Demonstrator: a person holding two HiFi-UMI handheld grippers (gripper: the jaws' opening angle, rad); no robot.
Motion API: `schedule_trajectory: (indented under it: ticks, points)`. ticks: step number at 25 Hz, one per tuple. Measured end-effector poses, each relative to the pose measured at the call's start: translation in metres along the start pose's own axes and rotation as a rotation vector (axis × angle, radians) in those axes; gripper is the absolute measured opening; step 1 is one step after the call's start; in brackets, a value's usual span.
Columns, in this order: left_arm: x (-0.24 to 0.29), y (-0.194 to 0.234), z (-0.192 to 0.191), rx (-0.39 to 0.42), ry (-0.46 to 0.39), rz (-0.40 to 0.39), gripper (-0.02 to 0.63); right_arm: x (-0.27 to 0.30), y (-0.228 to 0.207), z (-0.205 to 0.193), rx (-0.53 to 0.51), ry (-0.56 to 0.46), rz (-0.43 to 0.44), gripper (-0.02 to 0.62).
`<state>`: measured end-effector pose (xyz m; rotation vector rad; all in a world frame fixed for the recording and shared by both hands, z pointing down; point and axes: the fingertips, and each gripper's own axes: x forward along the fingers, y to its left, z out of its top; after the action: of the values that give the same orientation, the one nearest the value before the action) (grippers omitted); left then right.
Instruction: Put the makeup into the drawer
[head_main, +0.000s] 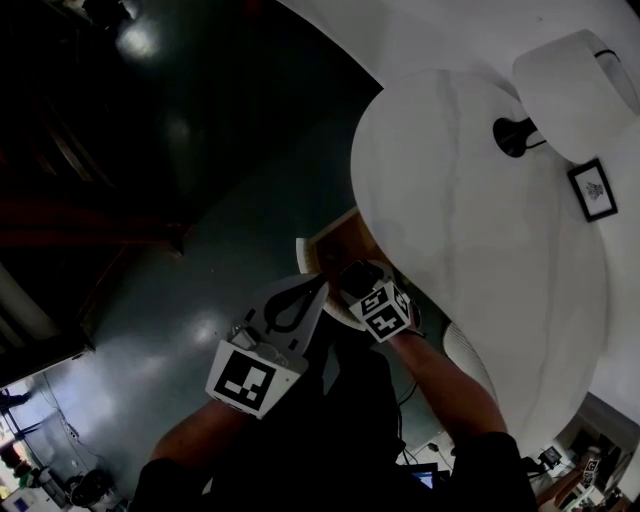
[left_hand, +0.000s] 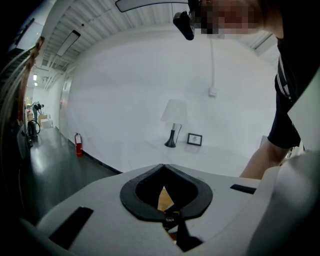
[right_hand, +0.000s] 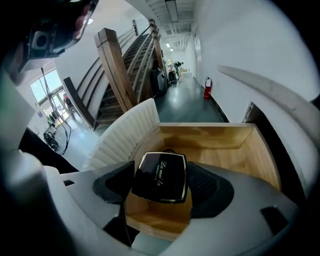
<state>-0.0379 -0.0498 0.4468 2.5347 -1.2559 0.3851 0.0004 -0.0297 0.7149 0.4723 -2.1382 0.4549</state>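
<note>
A black square makeup compact (right_hand: 160, 176) with gold lettering is clamped flat between the dark pads of my right gripper (right_hand: 162, 181). It hangs just above the open light-wood drawer (right_hand: 225, 150). In the head view the right gripper (head_main: 356, 286) holds the compact (head_main: 358, 276) over the drawer (head_main: 335, 243), which sticks out from under the white table (head_main: 470, 230). My left gripper (head_main: 316, 284) hovers just left of the drawer. Its jaws meet at the tips and hold nothing (left_hand: 163, 167).
A white lamp (head_main: 560, 80) and a small framed picture (head_main: 592, 190) stand on the table. A white ribbed seat (right_hand: 120, 132) is beside the drawer. A wooden staircase (right_hand: 115, 70) rises beyond it. The floor (head_main: 200, 200) is dark and glossy.
</note>
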Motion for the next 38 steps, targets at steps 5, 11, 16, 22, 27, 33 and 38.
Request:
schedule_trajectory:
  ticks: [5, 11, 16, 22, 27, 33, 38]
  points:
    - [0.005, 0.003, -0.008, 0.001, 0.015, -0.007, 0.009, 0.014, -0.007, -0.005, -0.008, 0.021, 0.008, 0.284]
    - [0.005, 0.012, -0.018, -0.014, 0.028, -0.005, 0.009, 0.039, -0.009, -0.015, -0.039, 0.081, 0.025, 0.284]
    - [0.003, 0.019, -0.026, -0.015, 0.044, -0.001, 0.009, 0.057, -0.01, -0.023, -0.061, 0.123, 0.031, 0.284]
    - [0.004, 0.02, -0.029, -0.02, 0.051, -0.003, 0.009, 0.064, -0.012, -0.027, -0.053, 0.191, 0.052, 0.284]
    - [0.003, 0.023, -0.026, -0.007, 0.046, 0.0, 0.009, 0.066, -0.016, -0.026, -0.062, 0.213, 0.057, 0.284]
    - [0.001, 0.027, -0.026, -0.006, 0.047, 0.01, 0.009, 0.079, -0.018, -0.042, -0.036, 0.279, 0.096, 0.284]
    - [0.0, 0.03, -0.029, -0.008, 0.051, 0.018, 0.009, 0.085, -0.015, -0.046, -0.04, 0.306, 0.136, 0.284]
